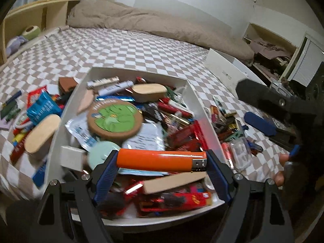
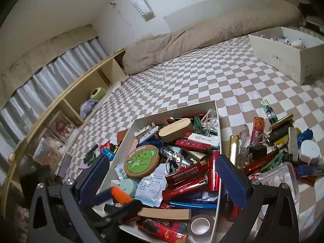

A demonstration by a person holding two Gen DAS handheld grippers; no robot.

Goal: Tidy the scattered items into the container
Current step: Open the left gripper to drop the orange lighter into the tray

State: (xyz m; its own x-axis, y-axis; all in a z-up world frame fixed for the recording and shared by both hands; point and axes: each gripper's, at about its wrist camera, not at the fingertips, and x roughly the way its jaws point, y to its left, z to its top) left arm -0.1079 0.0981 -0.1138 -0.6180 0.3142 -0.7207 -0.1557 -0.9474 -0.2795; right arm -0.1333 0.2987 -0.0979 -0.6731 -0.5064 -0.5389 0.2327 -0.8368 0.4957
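Observation:
My left gripper (image 1: 162,160) is shut on an orange lighter (image 1: 160,160), held crosswise between its blue pads just above the near end of the white container (image 1: 194,99). The container is heaped with lighters, a round green coaster (image 1: 114,119), packets and wooden cases. My right gripper (image 2: 162,180) hovers over the same container (image 2: 217,121), jaws wide open with nothing between the pads. From the right wrist, the left gripper and its orange lighter (image 2: 121,195) show blurred at lower left. Scattered items lie on the sheet left (image 1: 40,109) and right (image 2: 273,147) of the container.
The checkered bed sheet (image 2: 202,77) stretches behind the container. A second white box (image 2: 283,54) stands at the back right. A beige duvet (image 1: 141,22) lies along the wall. A wooden shelf (image 2: 85,85) with plush toys borders the bed's left side.

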